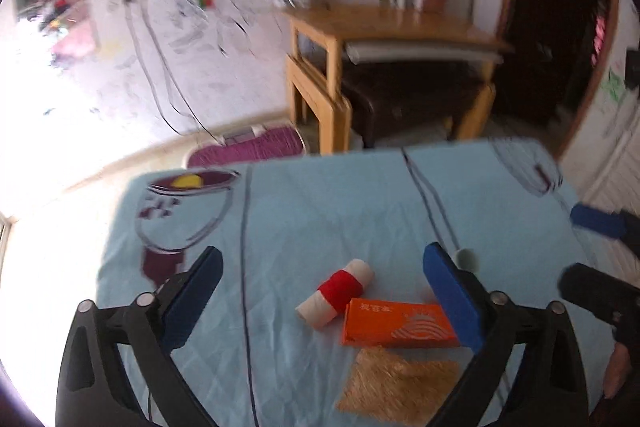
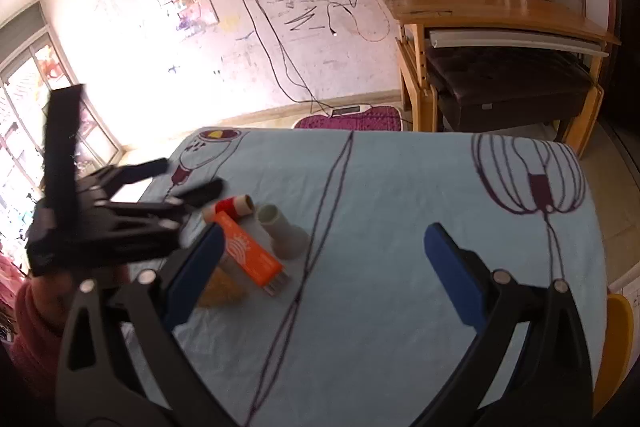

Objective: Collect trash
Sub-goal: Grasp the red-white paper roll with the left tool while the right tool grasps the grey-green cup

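On the counter (image 2: 400, 227) the trash lies in a cluster at the left. The roll (image 2: 234, 207) lies farthest, the box (image 2: 252, 253) just near of it and touching it, and the flat woven piece (image 2: 222, 291) nearest, partly under the box. The tube (image 2: 282, 231) lies just right of the box. Beyond the counter's far edge a mat (image 2: 352, 121) lies on the floor by the wall, and a wooden desk (image 2: 500, 15) stands at the far right with a padded stool (image 2: 508, 87) under it.
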Action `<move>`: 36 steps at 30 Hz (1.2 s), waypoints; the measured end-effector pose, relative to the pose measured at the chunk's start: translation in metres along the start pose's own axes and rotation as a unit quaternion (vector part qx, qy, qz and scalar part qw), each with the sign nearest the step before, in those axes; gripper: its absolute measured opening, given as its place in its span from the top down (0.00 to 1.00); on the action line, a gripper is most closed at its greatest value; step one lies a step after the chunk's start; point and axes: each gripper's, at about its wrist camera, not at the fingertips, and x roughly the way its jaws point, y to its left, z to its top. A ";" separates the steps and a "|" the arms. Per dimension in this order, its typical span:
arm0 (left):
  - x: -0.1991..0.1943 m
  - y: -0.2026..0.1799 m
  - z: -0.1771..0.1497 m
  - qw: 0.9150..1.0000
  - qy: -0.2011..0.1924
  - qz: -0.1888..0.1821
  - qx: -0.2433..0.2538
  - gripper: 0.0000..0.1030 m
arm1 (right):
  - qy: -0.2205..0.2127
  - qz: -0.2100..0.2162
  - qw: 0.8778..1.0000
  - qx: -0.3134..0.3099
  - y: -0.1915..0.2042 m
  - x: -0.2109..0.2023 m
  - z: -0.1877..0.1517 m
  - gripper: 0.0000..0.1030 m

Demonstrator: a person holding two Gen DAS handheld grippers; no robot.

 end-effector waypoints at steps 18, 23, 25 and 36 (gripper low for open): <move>0.034 0.021 -0.012 0.994 0.067 -0.078 0.028 0.46 | 0.041 -0.012 0.999 0.000 0.010 0.037 0.002 0.07; 0.034 0.014 -0.018 0.996 0.067 -0.045 0.044 0.80 | 0.045 -0.013 0.999 0.003 0.007 0.039 0.000 0.07; 0.032 0.016 -0.020 0.996 0.066 -0.051 0.038 0.83 | 0.047 -0.014 0.999 0.002 0.007 0.041 0.000 0.07; 0.026 0.025 -0.029 0.997 0.048 -0.059 0.007 0.84 | 0.062 -0.052 0.996 -0.027 0.028 0.080 0.006 0.22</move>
